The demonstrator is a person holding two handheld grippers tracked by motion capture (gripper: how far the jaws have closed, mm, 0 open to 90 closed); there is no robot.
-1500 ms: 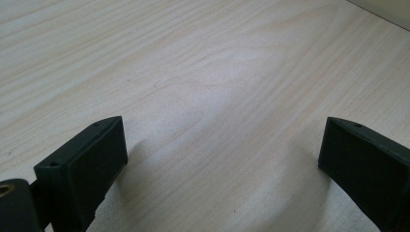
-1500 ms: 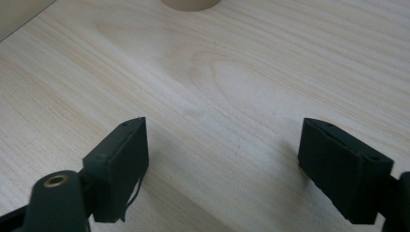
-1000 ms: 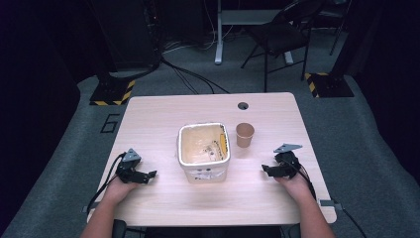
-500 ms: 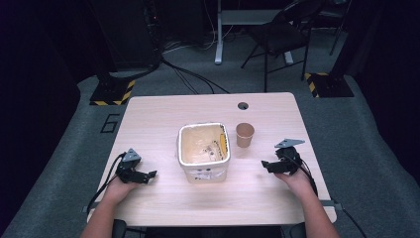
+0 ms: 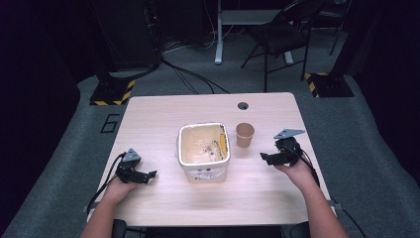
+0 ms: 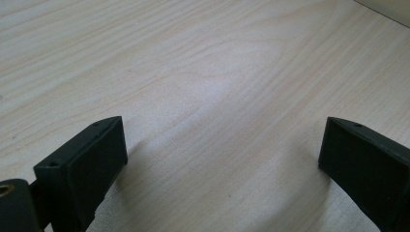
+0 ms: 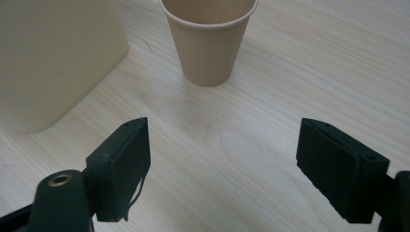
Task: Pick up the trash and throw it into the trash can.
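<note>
**Both grippers waiting open beside the tub**

I am looking down on a pale wooden table (image 5: 158,119) with a cream tub (image 5: 203,151) standing at its middle and a brown paper cup (image 5: 244,134) just beside it, toward the right edge. I am seeing the left gripper (image 5: 148,174) sitting low over the table near the front left corner, its jaws spread wide with nothing but bare wood between them. The right gripper (image 5: 263,156) is hovering near the right edge, jaws likewise well apart and holding nothing. Through the right gripper view, the cup (image 7: 209,38) is standing upright ahead of the jaws, with the tub's wall (image 7: 53,58) rising at the left. A round hole (image 5: 242,105) is showing near the table's far edge.
</note>
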